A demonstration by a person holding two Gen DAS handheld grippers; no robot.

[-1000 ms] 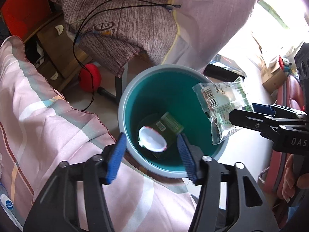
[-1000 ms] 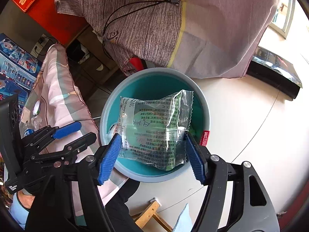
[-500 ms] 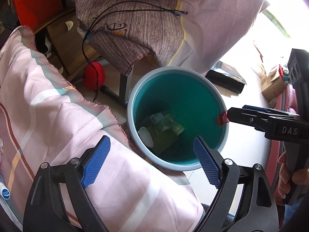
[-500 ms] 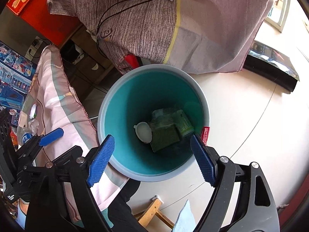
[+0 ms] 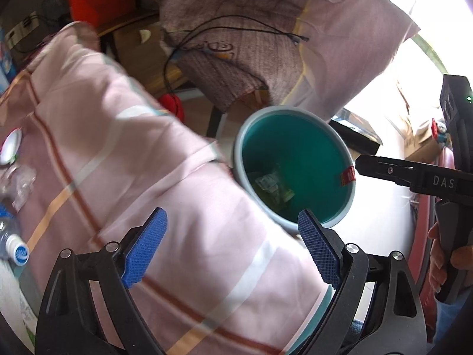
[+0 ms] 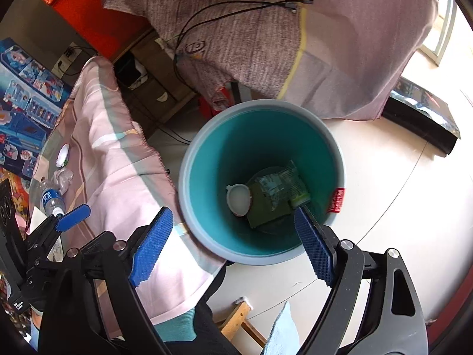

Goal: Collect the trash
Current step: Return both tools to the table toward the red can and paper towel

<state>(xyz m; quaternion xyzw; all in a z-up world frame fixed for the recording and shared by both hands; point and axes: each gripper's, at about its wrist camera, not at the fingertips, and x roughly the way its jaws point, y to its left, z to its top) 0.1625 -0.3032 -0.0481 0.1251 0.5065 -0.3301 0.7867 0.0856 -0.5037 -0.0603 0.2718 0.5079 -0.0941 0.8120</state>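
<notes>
A teal trash bin (image 6: 207,136) with a grey rim stands on the floor beside the cloth-covered table. At its bottom lie a green snack wrapper (image 6: 276,190) and a round white lid (image 6: 238,198). My right gripper (image 6: 230,247) is open and empty above the bin's near rim. My left gripper (image 5: 233,247) is open and empty over the pink tablecloth (image 5: 118,162), with the bin (image 5: 343,148) ahead to its right. On the table lie a water bottle (image 6: 51,199), crumpled plastic (image 6: 63,177) and a white lid (image 6: 62,155).
A grey-pink blanket (image 6: 266,38) with a black cable (image 6: 221,11) hangs behind the bin. A black flat object (image 6: 422,109) lies on the pale floor. A wooden stool corner (image 6: 239,319) is below the right gripper. The person's hand (image 5: 443,254) holds the right gripper.
The right gripper opened and dropped the green wrapper into the bin; the left gripper opened and dropped the white lid. Both have drawn back, the left swinging left over the table.
</notes>
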